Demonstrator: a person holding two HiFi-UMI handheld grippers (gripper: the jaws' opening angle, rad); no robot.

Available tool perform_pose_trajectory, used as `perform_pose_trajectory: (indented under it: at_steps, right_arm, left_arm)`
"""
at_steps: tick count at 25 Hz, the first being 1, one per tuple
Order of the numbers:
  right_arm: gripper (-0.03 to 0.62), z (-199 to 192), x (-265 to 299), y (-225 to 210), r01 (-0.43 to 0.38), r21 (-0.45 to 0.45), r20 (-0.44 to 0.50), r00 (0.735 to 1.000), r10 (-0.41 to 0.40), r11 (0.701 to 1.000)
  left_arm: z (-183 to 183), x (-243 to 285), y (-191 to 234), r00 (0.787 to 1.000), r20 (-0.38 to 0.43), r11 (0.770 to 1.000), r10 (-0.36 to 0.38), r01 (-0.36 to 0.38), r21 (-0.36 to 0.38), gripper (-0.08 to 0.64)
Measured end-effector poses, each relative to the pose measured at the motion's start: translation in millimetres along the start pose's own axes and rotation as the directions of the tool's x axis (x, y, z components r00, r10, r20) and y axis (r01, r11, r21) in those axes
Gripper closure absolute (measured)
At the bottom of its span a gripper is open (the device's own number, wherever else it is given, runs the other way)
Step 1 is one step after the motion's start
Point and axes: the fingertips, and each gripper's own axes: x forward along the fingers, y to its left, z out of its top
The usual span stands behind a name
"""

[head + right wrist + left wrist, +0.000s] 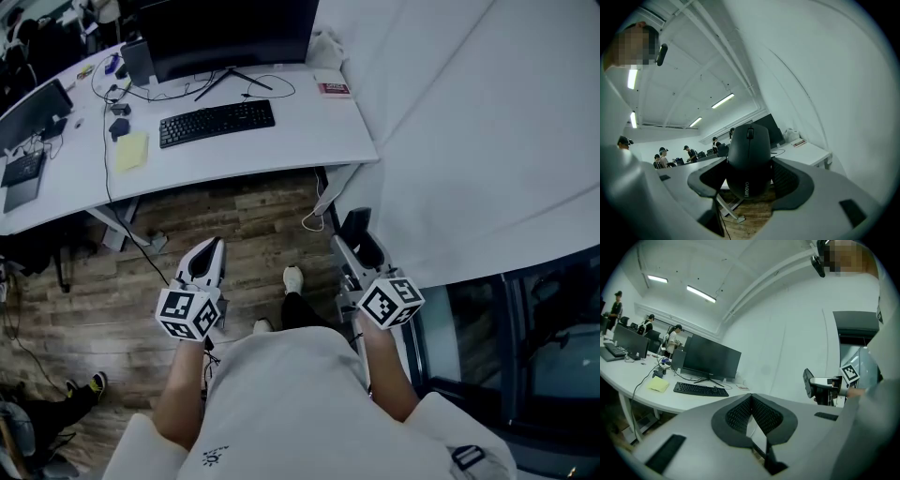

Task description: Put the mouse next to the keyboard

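You stood well back from the white desk (309,131), with bare plank floor (244,220) between you and it, so this looked like the carry step: the mouse was already picked up and not yet brought over. The next move called for walking or reaching the right gripper (360,242) forward over the desk's near edge. From there you would lower the mouse onto the open patch just right of the keyboard (217,123) and only then let the jaws part.

The desk was a broad, smooth, matte slab with a curved front. The floor showed worn wood grain in brown and grey. A dark, flat monitor (225,33) stood on a thin splayed foot behind the keyboard, which was a low black rectangle of close-set keys. A soft yellow pad (131,150) lay to its left.

Your left gripper (751,399) was empty, its jaws pressed together so that the ribbed black pads met in a V. The right gripper's jaws were clamped on the mouse's sides. The mouse (749,157) was a rounded, matte black plastic shell with a narrow scroll wheel at the far end. It sat nose outward between the textured pads, held up in the air and far from the keyboard.
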Motion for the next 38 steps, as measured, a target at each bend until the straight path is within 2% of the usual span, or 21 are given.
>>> perform_pose_trajectory:
  at_steps: [11, 29, 38]
  right_arm:
    - [0.287, 9.0, 53.1, -26.4, -0.030, -0.001, -0.038, 0.999, 0.030, 1.000]
    - [0.287, 47.9, 160.5, -97.5, -0.124, -0.020, -0.110, 0.987, 0.121, 0.992]
    - [0.287, 55.6, 204.7, -136.7, -0.165, -0.039, -0.158, 0.975, 0.157, 0.986]
  left_arm:
    - [6.3, 46.8, 15.9, 0.999, -0.024, 1.000, 0.021, -0.021, 0.007, 0.554]
    - [41.1, 162.6, 32.1, 0.995, -0.028, 0.996, 0.093, -0.093, 0.015, 0.554]
    - [47.8, 222.6, 33.5, 0.992, -0.038, 0.992, 0.122, -0.121, 0.021, 0.554]
